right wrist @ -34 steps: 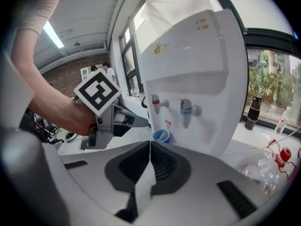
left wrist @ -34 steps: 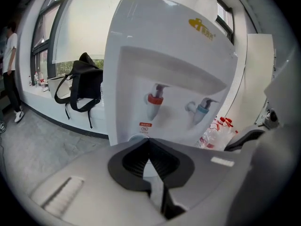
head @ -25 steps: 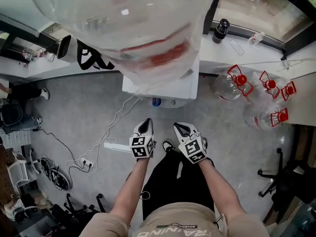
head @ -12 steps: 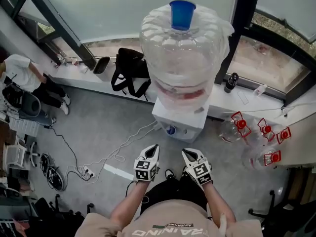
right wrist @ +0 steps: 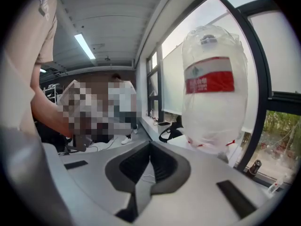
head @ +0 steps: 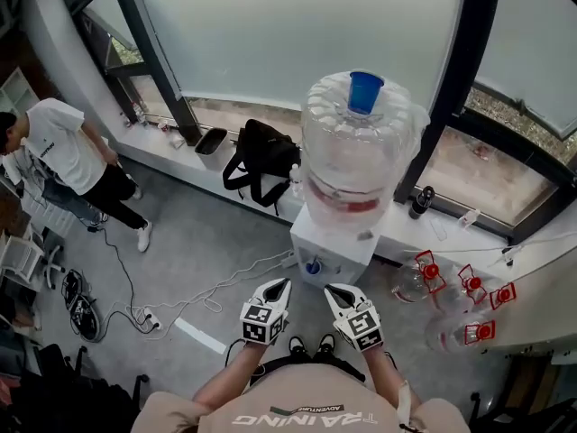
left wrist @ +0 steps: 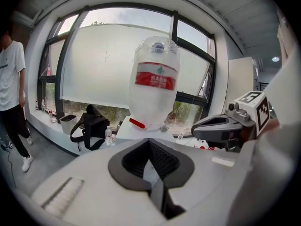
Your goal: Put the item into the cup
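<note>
Close to our body we hold the left claw (head: pixel 278 287) and the right claw (head: pixel 336 291) side by side, each with its jaws pressed together on nothing, both aimed at the water dispenser (head: pixel 329 246) just ahead. No item for the cup shows in any view. Above the dispenser, the blue cup (head: pixel 365 91) stands on top of the upturned water jug (head: pixel 356 156). We judge the risk to lie there: a light cup on a rounded jug could tip or slide off at a clumsy reach. Farther off, a black bag (head: pixel 261 161) rests on the window ledge
</note>
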`<state>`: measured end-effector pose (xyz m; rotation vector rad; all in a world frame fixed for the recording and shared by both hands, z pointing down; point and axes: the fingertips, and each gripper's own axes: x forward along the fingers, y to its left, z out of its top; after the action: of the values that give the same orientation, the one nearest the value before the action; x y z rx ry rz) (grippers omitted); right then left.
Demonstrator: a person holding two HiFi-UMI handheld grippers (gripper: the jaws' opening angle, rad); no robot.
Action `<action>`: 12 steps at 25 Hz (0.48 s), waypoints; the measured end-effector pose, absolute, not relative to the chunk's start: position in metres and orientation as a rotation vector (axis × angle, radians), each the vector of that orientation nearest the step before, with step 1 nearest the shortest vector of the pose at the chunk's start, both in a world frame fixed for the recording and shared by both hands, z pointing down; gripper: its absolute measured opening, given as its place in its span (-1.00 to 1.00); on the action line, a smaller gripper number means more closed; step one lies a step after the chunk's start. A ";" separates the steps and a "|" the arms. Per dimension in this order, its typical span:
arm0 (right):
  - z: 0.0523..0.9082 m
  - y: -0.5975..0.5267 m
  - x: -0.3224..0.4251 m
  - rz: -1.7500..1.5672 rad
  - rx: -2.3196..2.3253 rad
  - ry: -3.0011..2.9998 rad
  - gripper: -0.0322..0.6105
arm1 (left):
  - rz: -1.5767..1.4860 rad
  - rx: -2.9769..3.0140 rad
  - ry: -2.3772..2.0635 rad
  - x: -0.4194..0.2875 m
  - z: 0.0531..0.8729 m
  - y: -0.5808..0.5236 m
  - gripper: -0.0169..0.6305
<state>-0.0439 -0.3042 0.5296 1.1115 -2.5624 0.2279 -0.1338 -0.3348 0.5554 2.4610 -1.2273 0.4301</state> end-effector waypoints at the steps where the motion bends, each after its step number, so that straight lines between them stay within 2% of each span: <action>1: 0.522 -0.307 -0.045 0.221 1.118 -2.570 -0.87 | 0.417 2.468 -1.237 -0.135 0.549 -0.338 -0.92; 12: 0.442 -0.346 -0.049 0.081 1.199 -2.637 -0.87 | 0.325 2.537 -1.331 -0.157 0.482 -0.373 -0.92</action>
<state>-0.0489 -0.3460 0.4416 1.1988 -2.6370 0.0814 -0.1566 -0.3731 0.4824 2.5367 -1.3315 0.3253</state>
